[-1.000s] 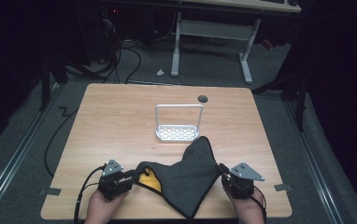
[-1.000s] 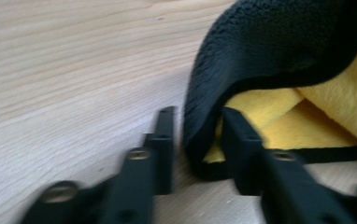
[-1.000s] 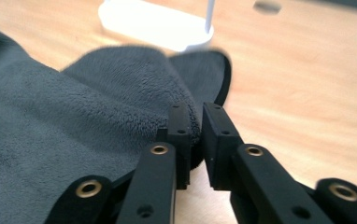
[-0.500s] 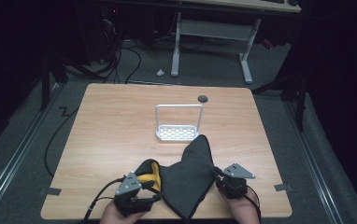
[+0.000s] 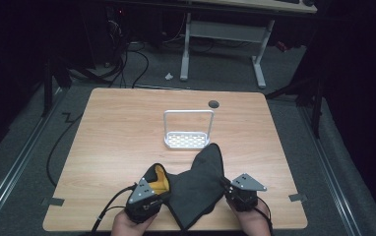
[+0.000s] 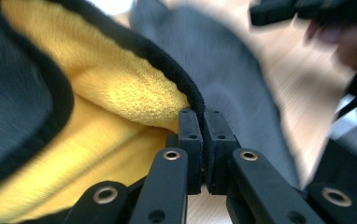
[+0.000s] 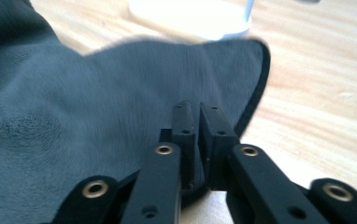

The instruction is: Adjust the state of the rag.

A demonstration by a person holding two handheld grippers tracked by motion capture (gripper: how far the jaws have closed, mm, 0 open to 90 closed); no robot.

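At the lower middle of the counter (image 5: pixel 107 142), the grey-and-yellow cloth (image 5: pixel 196 189) stretches between both hands, the left claw (image 6: pixel 203 126) having just closed onto its black hem, the right claw (image 7: pixel 199 119) clamped shut on its opposite edge.

Wooden table (image 5: pixel 112 147), grey-yellow cloth (image 5: pixel 201 182), white rack (image 5: pixel 188 139)

White wire rack (image 5: pixel 188 129) at mid-table (image 5: pixel 117 128), small dark spot, perhaps a hole (image 5: pixel 213 103), beyond it.
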